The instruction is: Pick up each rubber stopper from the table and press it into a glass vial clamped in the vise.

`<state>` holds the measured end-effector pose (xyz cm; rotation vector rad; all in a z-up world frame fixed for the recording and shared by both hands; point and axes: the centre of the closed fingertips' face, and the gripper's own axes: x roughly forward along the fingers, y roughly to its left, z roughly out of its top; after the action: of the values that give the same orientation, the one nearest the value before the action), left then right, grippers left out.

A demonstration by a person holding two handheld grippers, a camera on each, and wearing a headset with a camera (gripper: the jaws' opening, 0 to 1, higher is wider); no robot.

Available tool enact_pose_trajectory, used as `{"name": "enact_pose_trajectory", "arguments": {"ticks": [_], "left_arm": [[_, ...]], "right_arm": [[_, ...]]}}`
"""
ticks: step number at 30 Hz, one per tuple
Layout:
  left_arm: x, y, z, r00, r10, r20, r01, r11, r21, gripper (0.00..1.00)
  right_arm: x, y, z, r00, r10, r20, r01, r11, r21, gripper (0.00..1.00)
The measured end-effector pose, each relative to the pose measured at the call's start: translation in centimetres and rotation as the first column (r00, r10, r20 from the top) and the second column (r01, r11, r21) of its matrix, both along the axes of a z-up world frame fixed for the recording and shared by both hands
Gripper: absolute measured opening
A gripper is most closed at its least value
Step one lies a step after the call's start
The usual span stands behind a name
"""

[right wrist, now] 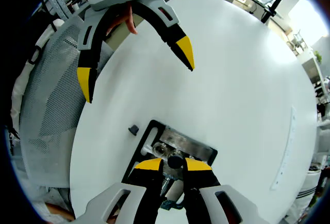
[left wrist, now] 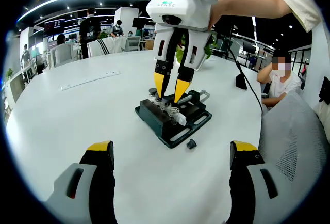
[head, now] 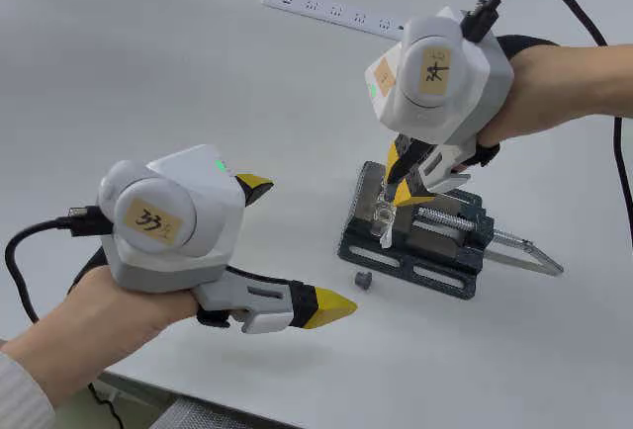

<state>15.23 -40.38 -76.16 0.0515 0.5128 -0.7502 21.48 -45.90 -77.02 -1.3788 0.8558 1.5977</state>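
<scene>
The right gripper [head: 400, 180] pinches a rubber stopper [right wrist: 175, 160] right over the glass vial [head: 384, 217] in the vise [head: 450, 251] beneath it, a spare stopper [head: 363, 279] lying beside the vise, toward the gaping left gripper [head: 302, 244].

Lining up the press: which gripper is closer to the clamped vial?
Right. The right gripper sits directly over the vial, shut on a stopper at its mouth. The left gripper hangs open away from the vise, beyond the loose stopper.

White-grey left gripper [head: 296, 245], right gripper [head: 399, 184]: yellow tips [head: 331, 307], black cables [head: 79, 219]
</scene>
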Motion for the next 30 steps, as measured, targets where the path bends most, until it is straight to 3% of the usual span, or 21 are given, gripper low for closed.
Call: {"name": "enact_pose_trajectory", "arguments": {"ticks": [6, 12, 15, 24, 30], "left_arm": [[0.0, 0.0, -0.1, 1.0, -0.002, -0.002, 0.002, 1.0, -0.001, 0.92], [0.1, 0.0, 0.0, 1.0, -0.001, 0.0, 0.001, 1.0, 0.0, 0.92], [0.1, 0.1, 0.0, 1.0, 0.0, 0.0, 0.0, 1.0, -0.001, 0.92], [0.2, 0.4, -0.1, 1.0, 0.003, -0.001, -0.003, 1.0, -0.001, 0.92], [0.1, 0.6, -0.3, 1.0, 0.006, -0.006, -0.006, 1.0, 0.001, 0.92]], "right_arm": [[0.4, 0.0, 0.2, 1.0, 0.0, 0.016, 0.0, 1.0, 0.008, 0.15], [0.6, 0.1, 1.1, 0.999, -0.033, -0.016, 0.034, 0.999, 0.037, 0.16], [0.4, 0.1, 1.4, 0.996, -0.064, -0.06, 0.066, 0.997, 0.041, 0.14], [0.5, -0.1, 1.0, 0.992, -0.087, -0.086, 0.09, 0.995, 0.036, 0.03], [0.1, 0.0, 0.9, 0.99, -0.097, -0.103, 0.101, 0.994, 0.035, 0.01]]}}
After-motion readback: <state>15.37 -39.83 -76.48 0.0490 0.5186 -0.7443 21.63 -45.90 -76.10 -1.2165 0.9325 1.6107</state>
